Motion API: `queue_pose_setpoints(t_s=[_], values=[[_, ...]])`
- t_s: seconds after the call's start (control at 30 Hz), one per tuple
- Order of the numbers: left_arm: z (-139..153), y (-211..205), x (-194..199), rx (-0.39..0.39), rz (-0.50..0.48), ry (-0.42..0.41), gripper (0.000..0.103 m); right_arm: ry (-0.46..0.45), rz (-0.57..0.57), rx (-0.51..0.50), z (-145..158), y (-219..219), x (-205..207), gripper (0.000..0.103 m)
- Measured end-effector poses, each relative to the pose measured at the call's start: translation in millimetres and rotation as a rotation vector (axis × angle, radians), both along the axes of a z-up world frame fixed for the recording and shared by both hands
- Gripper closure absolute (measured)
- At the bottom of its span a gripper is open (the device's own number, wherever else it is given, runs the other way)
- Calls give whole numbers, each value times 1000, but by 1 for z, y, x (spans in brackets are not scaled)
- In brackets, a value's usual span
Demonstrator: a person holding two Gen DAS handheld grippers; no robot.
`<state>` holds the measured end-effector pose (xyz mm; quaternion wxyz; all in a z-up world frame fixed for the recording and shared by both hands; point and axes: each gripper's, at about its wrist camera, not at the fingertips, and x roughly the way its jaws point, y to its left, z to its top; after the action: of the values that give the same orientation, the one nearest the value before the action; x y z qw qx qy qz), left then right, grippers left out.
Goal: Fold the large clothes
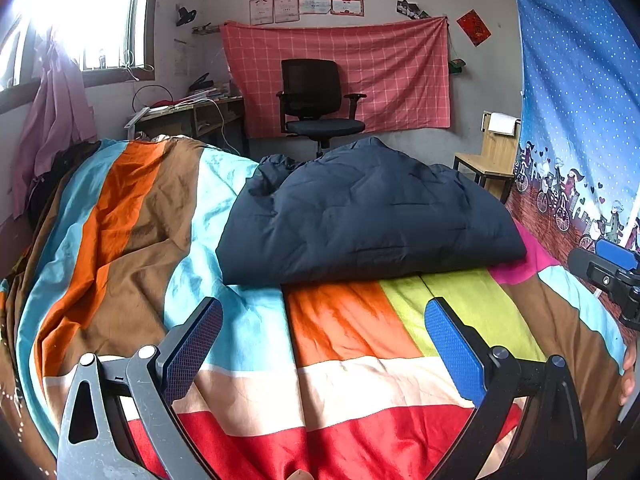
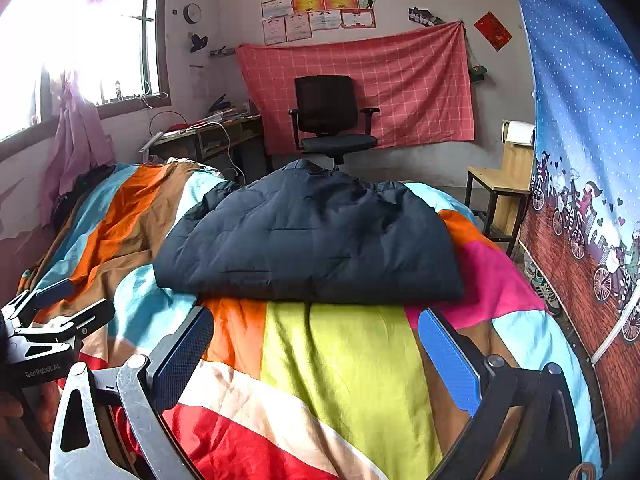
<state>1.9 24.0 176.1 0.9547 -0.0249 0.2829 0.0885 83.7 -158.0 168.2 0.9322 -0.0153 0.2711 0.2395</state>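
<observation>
A dark navy quilted jacket [image 1: 368, 216] lies folded in a thick bundle on the bed's colourful striped cover [image 1: 248, 328]; it also shows in the right wrist view [image 2: 312, 240]. My left gripper [image 1: 324, 320] is open and empty, held above the cover just in front of the jacket's near edge. My right gripper [image 2: 316, 332] is open and empty, also in front of the jacket. The right gripper shows at the right edge of the left wrist view [image 1: 612, 276]; the left gripper shows at the left edge of the right wrist view [image 2: 52, 320].
A black office chair [image 1: 320, 104] stands beyond the bed before a red checked cloth [image 1: 340, 72]. A cluttered desk [image 1: 192, 112] is at the back left under the window. A wooden chair [image 1: 492, 160] and a blue patterned curtain [image 1: 580, 120] are on the right.
</observation>
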Motion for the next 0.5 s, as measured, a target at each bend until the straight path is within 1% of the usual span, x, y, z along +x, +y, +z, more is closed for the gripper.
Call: queue_pose_setpoints(t_s=[0.5], values=[[0,-1,0,1,1,1,4,6,2,2,-1,1,-2,0]])
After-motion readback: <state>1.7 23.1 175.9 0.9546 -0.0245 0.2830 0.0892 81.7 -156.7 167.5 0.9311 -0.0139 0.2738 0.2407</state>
